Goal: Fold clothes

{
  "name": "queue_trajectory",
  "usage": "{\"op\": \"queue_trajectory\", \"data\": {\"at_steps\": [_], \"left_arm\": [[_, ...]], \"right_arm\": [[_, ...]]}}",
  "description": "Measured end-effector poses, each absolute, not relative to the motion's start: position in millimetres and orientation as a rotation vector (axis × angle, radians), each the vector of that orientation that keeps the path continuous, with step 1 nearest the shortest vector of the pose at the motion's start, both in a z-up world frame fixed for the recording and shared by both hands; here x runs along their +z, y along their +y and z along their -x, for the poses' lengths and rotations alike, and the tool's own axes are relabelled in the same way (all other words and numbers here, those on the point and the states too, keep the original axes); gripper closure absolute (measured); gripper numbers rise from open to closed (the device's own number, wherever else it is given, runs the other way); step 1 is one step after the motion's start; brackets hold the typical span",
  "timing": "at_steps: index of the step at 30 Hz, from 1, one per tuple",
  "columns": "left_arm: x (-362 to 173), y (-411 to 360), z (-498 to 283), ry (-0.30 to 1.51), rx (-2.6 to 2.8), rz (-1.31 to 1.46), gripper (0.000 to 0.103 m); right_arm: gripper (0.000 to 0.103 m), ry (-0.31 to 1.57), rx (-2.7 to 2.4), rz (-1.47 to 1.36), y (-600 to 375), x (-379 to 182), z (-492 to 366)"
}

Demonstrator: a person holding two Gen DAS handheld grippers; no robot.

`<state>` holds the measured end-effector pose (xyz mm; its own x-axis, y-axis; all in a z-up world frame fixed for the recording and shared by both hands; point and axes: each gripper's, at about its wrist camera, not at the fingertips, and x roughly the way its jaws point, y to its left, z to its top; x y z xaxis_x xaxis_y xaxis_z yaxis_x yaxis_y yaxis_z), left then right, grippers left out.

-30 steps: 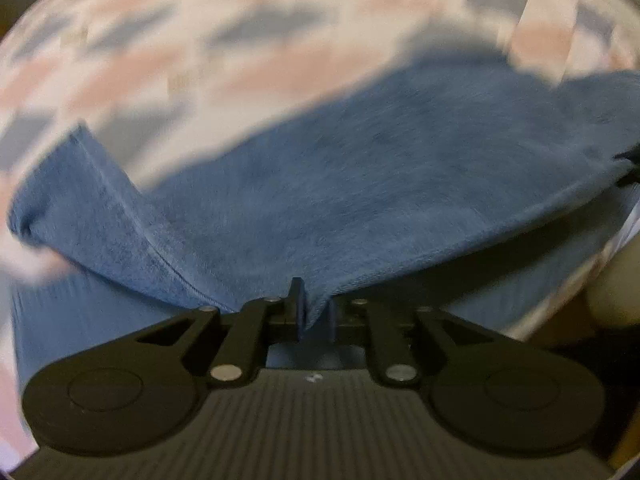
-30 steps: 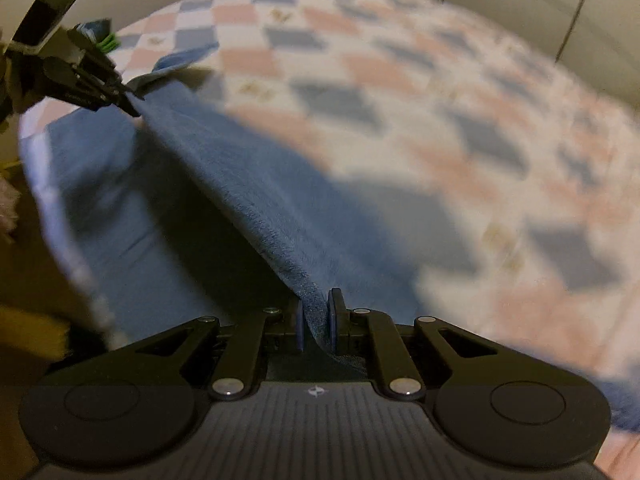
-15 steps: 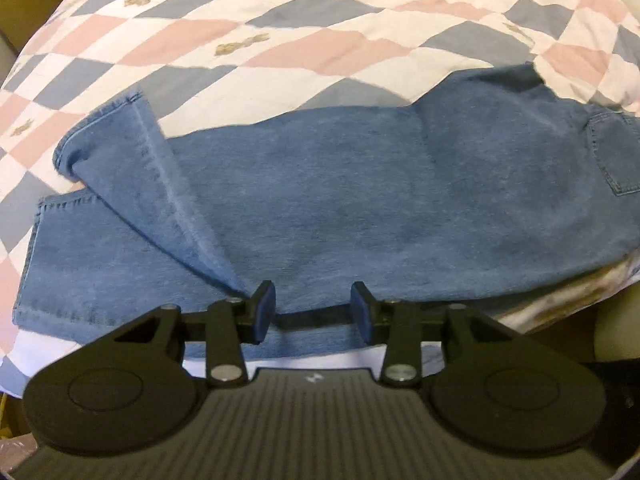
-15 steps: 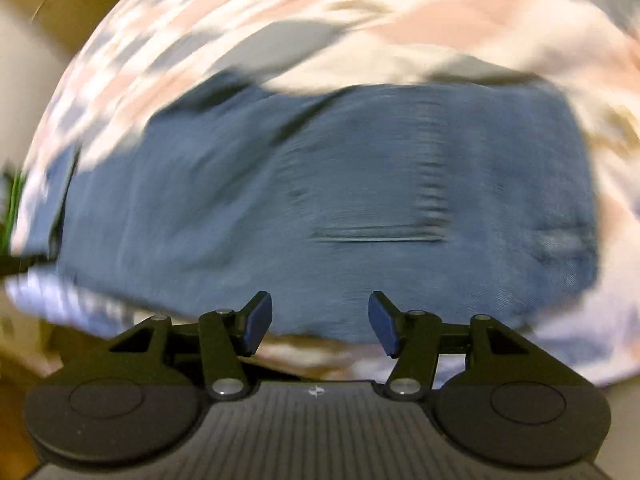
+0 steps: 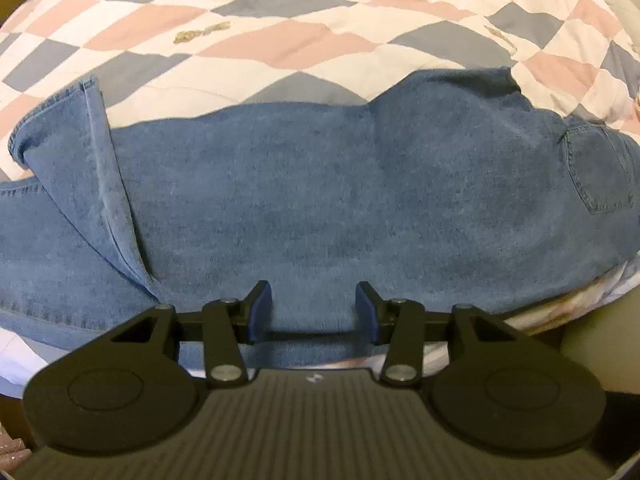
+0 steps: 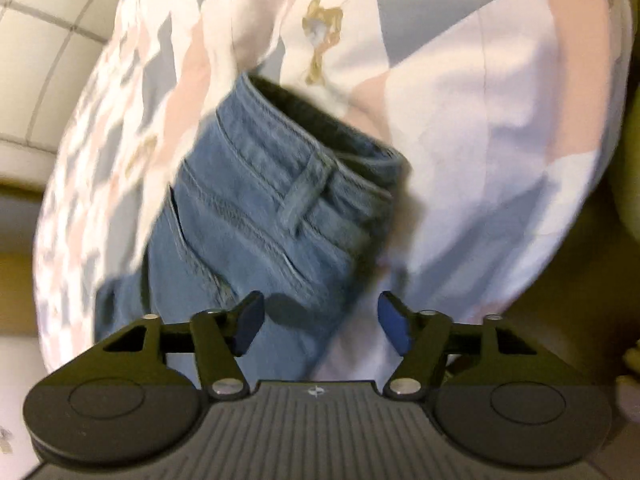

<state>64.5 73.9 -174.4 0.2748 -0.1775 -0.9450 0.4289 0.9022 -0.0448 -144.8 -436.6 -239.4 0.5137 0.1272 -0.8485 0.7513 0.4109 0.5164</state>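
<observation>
Left wrist view: blue jeans [image 5: 320,184] are lying folded lengthwise across a quilt [image 5: 280,40] of pink, grey and white diamonds. At far left, a leg hem [image 5: 60,120] is flopping back over the lower leg. A back pocket [image 5: 600,172] is showing at far right. The left gripper [image 5: 314,308] is hanging over the near edge of the denim, jaws standing moderately apart and opening; the blue pads [image 5: 260,312] are pressing on nothing, though cloth is lying below the gap.

Right wrist view, somewhat blurred: the waistband [image 6: 304,152] with a belt loop [image 6: 306,190] is lying on the quilt [image 6: 500,140]. The right gripper [image 6: 320,326] is hovering over the waist end, jaws closing but showing a wide gap. The denim edge is sitting under the left pad; the right pad is over quilt. Nothing is gripped.
</observation>
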Motion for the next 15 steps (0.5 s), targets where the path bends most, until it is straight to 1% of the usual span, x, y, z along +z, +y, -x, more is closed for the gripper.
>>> {"op": "queue_trajectory", "data": {"at_steps": [1,2,3,5,7,9,12,14,15], "left_arm": [[-174,73,-64,1.222,-0.412,-0.237,0.062],[-174,72,-63,1.218,-0.414,-0.233,0.062],[-175,71,-63,1.214,-0.415,-0.229,0.062],[-179,69,-60,1.216,-0.416,-0.226,0.062],[-185,66,-58,1.224,-0.416,-0.227,0.062],[-189,66,-54,1.234,-0.401,-0.229,0.063],[-181,72,-50,1.218,-0.367,-0.215,0.064],[-168,81,-49,1.185,-0.339,-0.19,0.061],[-161,88,-51,1.164,-0.313,-0.179,0.059]], "right_arm": [[0.083,0.973,-0.47,-1.043,-434,-231,139],[0.089,0.966,-0.454,-0.979,-431,-221,133],[0.091,0.932,-0.409,-0.887,-425,-206,128],[0.091,0.859,-0.337,-0.748,-416,-178,123],[0.091,0.8,-0.295,-0.707,-413,-163,123],[0.092,0.842,-0.322,-0.692,-412,-174,125],[0.094,1.018,-0.421,-0.687,-418,-225,130],[0.094,1.045,-0.464,-0.702,-418,-244,128],[0.091,1.052,-0.483,-0.714,-417,-244,123]]}}
